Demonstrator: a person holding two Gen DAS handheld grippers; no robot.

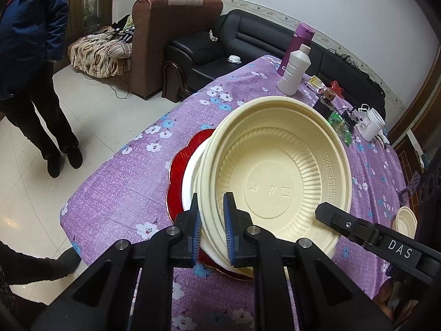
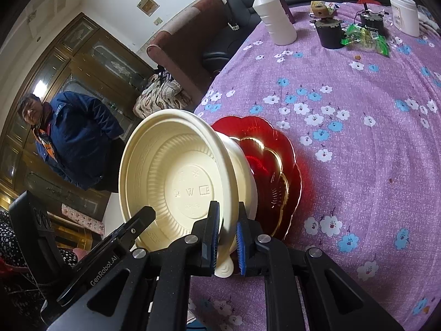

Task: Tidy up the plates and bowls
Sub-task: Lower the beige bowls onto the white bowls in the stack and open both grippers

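A: L gripper (image 1: 212,227) status?

B: Clamped on the near rim of the cream bowl (image 1: 275,171). One blue pad sits inside the bowl, the other outside, w/ the rim pinched btwn them.

A: And the R gripper (image 2: 227,237)?

B: Same deal, grasping the same bowl (image 2: 176,176) at its rim, one finger inside, one outside against the wall. A small tab of the rim pokes out just below the fingertips.

A: Bowl sitting flat?

B: No, tilted. In the R wrist view its mouth faces left of the fingers, base toward the red plate (image 2: 278,160). Looks like more than one cream bowl nested, can't count them.

A: What's under it?

B: The red scalloped plate (image 1: 179,165), gold-edged, lying on the purple flowered tablecloth (image 1: 124,182), just ahead of the fingers. Something white sits btwn bowl and plate in the L view; can't tell what.

A: Anything else?

B: Far beyond the fingertips: a white bottle (image 2: 275,19), a purple flask (image 1: 296,44), a white jar (image 2: 405,13). Right of the L fingers, near the table edge, a small cream bowl (image 1: 405,222). A person in a blue jacket (image 2: 74,135) stands off to the left.
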